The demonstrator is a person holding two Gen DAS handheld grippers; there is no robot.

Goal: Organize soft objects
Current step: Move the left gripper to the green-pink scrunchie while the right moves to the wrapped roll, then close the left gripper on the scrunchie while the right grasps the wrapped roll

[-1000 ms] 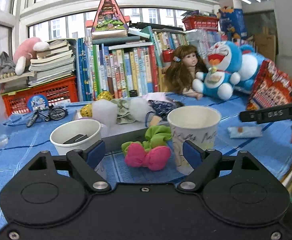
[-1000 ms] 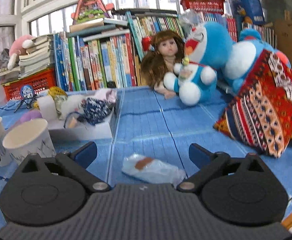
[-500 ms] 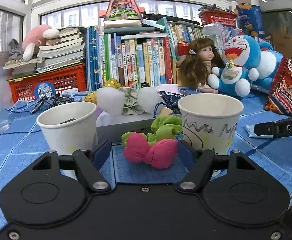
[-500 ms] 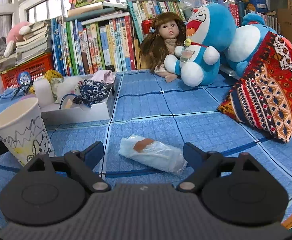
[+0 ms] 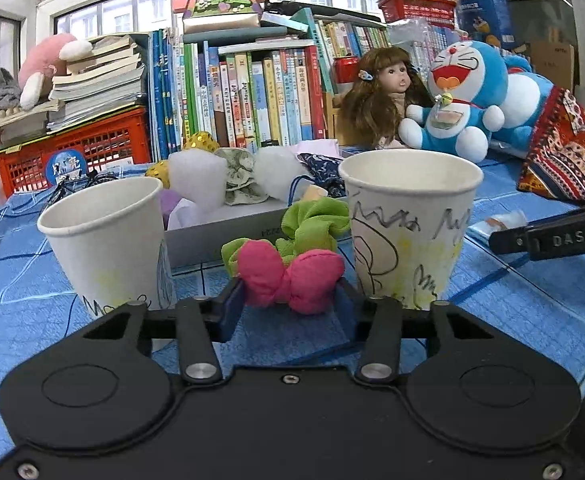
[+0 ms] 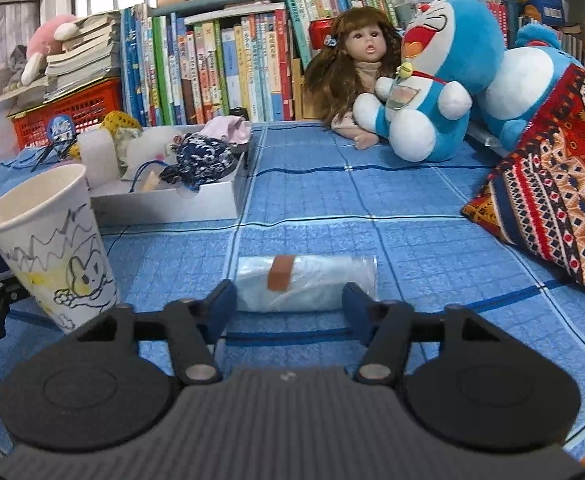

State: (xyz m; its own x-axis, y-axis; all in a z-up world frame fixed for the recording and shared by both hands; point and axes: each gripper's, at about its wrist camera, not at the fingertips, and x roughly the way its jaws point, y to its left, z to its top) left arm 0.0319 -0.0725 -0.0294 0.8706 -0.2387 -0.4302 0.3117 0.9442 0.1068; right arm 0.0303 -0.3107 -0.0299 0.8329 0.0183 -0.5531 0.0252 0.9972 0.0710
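Left gripper (image 5: 288,304): fingers, just closing, pinched the pink bow (image 5: 288,278) on the table (image 5: 532,312) between two cups. Right gripper (image 6: 288,306): fingers, also just closing, bracketed the plastic packet (image 6: 306,282); contact unclear. Risks: slippery film squirting out; lifted bow tipping the drawn-on cup (image 5: 410,224).

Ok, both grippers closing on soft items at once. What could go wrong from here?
1. The left gripper, jaws just closing around the pink bow, sits between two paper cups; lifting could tip one.
2. The right gripper, jaws just closing, brackets a plastic-wrapped pack; the slick film may slip.
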